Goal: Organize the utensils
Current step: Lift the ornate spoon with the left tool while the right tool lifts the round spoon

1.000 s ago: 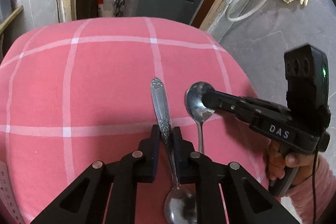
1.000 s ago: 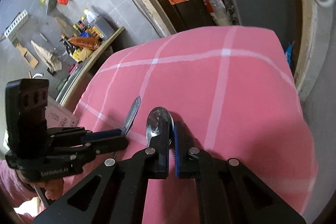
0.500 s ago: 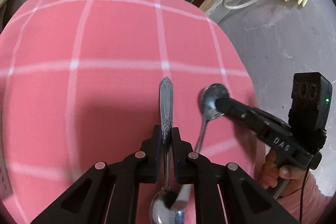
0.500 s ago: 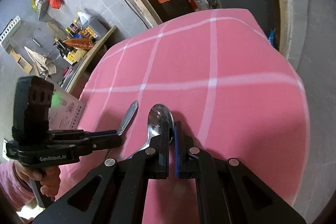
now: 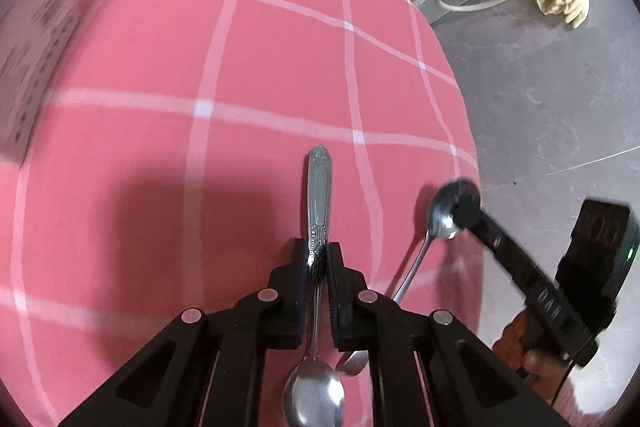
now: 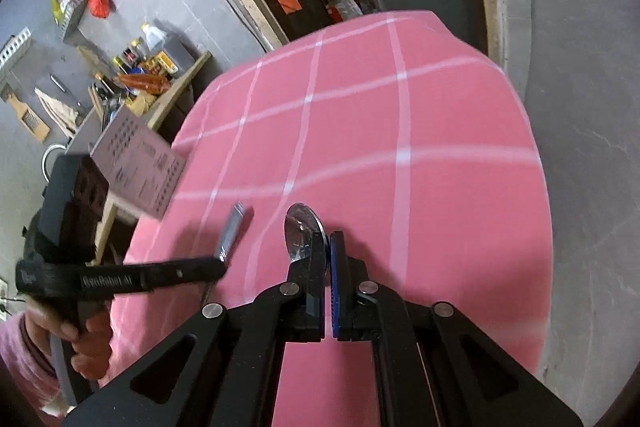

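Left gripper [image 5: 318, 255]: fingers clamped on patterned spoon [image 5: 319, 195] mid-handle, bowl toward camera, above pink checked table [image 5: 160, 67]. Right gripper [image 6: 327, 247]: fingers closed on plain spoon [image 6: 301, 233] at its bowl. Left view alone shows that spoon's handle trailing back; right view alone shows printed box [image 6: 138, 163] at table edge.

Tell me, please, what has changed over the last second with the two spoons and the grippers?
Both grippers have travelled across the pink checked cloth, bringing a printed box at its edge into view. The left gripper stays shut on the patterned spoon by its handle; the right gripper stays shut on the plain spoon by its bowl. Nothing was released.
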The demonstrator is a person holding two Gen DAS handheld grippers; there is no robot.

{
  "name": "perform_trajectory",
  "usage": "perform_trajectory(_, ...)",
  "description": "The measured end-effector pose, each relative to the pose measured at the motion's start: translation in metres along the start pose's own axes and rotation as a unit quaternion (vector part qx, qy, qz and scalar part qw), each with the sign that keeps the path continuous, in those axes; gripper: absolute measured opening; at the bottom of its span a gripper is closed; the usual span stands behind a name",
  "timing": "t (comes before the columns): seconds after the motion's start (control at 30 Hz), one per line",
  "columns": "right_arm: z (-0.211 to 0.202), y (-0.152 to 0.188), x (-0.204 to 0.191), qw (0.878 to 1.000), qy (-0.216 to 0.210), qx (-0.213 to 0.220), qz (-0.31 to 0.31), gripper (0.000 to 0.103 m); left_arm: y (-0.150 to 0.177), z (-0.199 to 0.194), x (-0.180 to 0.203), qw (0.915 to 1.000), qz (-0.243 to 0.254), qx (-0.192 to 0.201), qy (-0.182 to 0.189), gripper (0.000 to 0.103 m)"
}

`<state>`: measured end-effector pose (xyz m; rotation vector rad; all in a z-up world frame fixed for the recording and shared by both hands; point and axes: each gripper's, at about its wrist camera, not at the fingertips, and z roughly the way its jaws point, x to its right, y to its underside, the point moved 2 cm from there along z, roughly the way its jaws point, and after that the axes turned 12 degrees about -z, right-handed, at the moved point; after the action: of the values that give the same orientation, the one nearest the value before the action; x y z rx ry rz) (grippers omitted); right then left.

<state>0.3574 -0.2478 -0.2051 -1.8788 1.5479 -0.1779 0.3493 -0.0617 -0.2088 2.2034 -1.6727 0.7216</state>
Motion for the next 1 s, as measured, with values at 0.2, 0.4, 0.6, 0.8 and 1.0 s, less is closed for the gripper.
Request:
perform_trajectory(0.2,-0.002,0.027,0.007,0.998,0.032,-0.020,0.043,0.003,0.023,-0.009,-0.007,0.9996,0.018,-0.023,-0.001,0.008)
perform_trajectory(0.4,-0.004,0.036,0.017,0.997,0.009,-0.007,0.083,0.004,0.026,-0.001,-0.017,0.9972,-0.009,-0.059,0.044,0.009)
perform_trajectory(0.6,0.000,0.040,0.026,0.993,-0.039,-0.007,0.115,0.005,0.022,0.002,-0.016,0.9949,-0.007,-0.077,0.064,0.010)
perform_trajectory(0.8,0.008,0.045,0.015,0.991,-0.043,0.001,0.128,0.006,0.017,0.011,-0.028,0.9858,-0.058,-0.112,0.111,0.010)
perform_trajectory(1.0,0.008,0.040,0.006,0.992,-0.018,-0.003,0.125,0.006,0.021,0.012,-0.014,0.9904,-0.038,-0.095,0.093,0.008)
